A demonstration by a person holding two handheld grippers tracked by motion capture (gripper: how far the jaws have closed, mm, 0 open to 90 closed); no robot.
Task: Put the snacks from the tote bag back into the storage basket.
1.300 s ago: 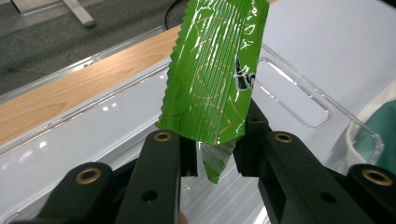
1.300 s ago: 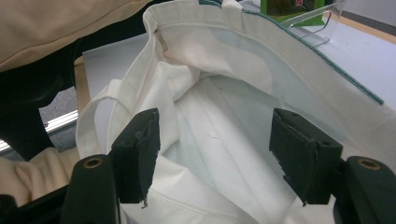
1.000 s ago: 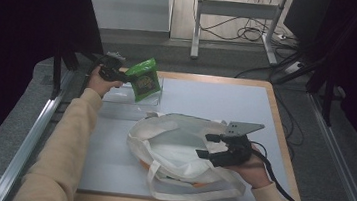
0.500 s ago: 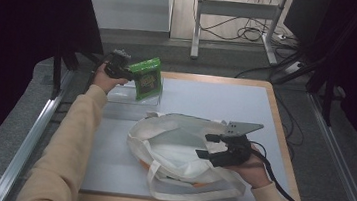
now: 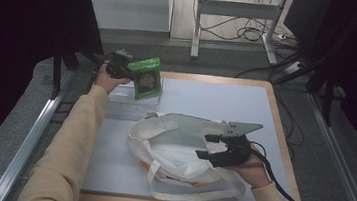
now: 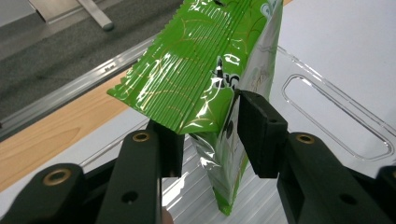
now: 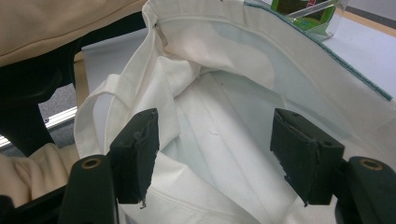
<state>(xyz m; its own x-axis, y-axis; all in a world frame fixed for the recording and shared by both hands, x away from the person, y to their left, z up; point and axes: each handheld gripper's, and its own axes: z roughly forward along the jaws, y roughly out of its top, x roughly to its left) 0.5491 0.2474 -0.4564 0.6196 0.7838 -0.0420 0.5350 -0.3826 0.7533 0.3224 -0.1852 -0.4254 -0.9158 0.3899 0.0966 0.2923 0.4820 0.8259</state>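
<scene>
Your left hand-held gripper (image 5: 125, 68) sits at the worktop's (image 5: 217, 97) 10 o'clock corner. Its jaws have just been opening, and the green snack pouch (image 5: 146, 77) stands between them over a clear plastic tray (image 5: 131, 98); whether the pads still press on it, you cannot tell. Your right hand-held gripper (image 5: 207, 147), at 4 o'clock, has jaws spread wide inside the white tote bag's (image 5: 176, 150) mouth, gripping nothing.

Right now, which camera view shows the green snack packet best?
The left gripper view: the green snack packet is close up between the black jaws, its crimped edge and shiny foil clear. The high view shows it small and upright at the clear tray. The right gripper view catches a green corner beyond the white tote bag.
</scene>
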